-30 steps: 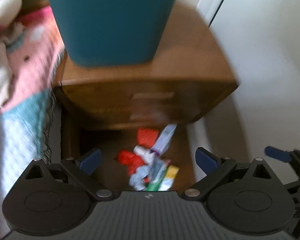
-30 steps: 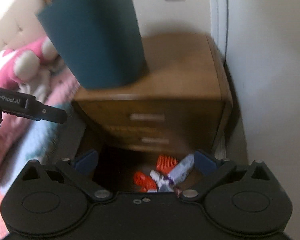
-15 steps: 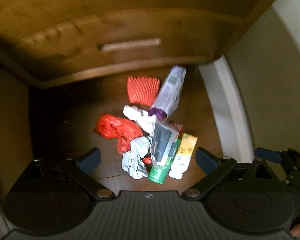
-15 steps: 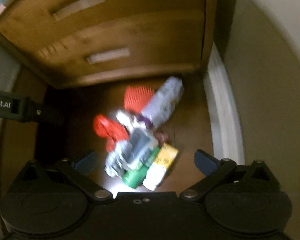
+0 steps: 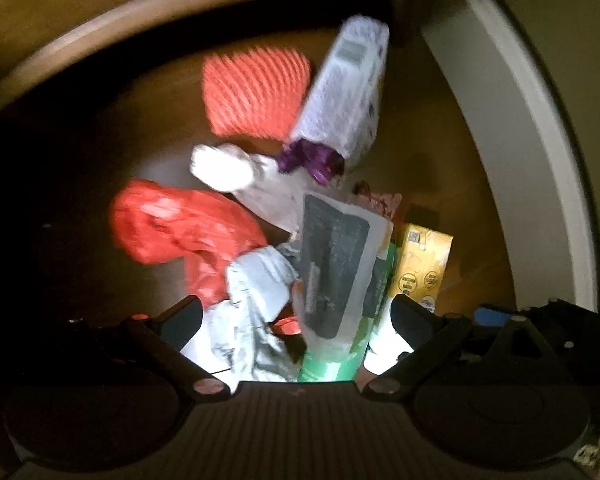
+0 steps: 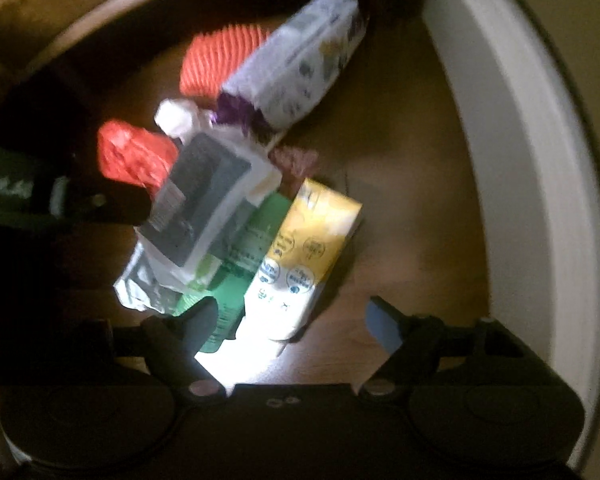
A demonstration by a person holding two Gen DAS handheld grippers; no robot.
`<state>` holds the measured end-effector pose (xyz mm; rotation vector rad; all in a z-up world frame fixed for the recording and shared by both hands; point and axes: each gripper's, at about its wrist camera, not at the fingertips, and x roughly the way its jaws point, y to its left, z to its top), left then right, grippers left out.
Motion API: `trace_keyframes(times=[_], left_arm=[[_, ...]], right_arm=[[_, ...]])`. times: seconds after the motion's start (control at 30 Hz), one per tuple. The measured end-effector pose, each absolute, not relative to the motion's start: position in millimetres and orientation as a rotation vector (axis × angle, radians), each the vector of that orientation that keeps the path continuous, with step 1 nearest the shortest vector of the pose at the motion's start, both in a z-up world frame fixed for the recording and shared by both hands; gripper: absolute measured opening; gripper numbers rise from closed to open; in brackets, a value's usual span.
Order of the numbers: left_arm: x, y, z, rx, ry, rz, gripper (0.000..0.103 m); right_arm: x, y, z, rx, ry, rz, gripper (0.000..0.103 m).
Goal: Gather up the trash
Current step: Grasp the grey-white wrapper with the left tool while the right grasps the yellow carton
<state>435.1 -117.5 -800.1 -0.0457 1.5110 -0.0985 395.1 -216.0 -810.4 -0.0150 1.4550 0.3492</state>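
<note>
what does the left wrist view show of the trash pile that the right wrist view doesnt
Only the left wrist view: crumpled white paper by the left tool, which is open.

Only the right wrist view: the right tool, its jaws closing, nothing gripped.

Both: the yellow carton, red bag, orange ribbed piece, white packet and floor.

Dark brown wooden floor point(image 5: 100, 140) carries everything, mostly in shadow, lit only at near edge. Curved brown wooden bottom edge of cabinet point(image 5: 148, 28) runs along far side of floor. White painted baseboard point(image 5: 512, 128) borders floor along right edge, meets cabinet at far right corner. Beige wall point(image 6: 596, 40) stands beyond baseboard.
</note>
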Motion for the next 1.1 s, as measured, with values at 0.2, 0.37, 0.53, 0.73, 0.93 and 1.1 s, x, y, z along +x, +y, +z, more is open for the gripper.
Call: trace_keyframes(times=[0.2,0.37,0.53,0.73,0.93,1.1], left_arm=[[446,-139,-843,-0.004,1.573,-0.199,0.101],[450,-148,-861,0.022,1.584,-0.210,0.100],[451,-143,-869,-0.056,1.590,-0.179,0.086],[452,-132,-869,-0.171,1.615,-0.176,0.053],[448,-120,-853,-0.190,1.611,-0.150,0.036],[442,-112,-824,-0.195,1.594,-0.127,0.029]], right_arm=[[398,-213,-843,0.034,1.485,0.325,0.076],[399,-212,-854,0.063,1.490,0.324,0.071],[402,-212,-862,0.081,1.488,0.336,0.057],[403,-216,-866,0.103,1.487,0.344,0.053],[398,-221,-850,0.082,1.473,0.328,0.048],[391,-223,-824,0.080,1.474,0.317,0.047]])
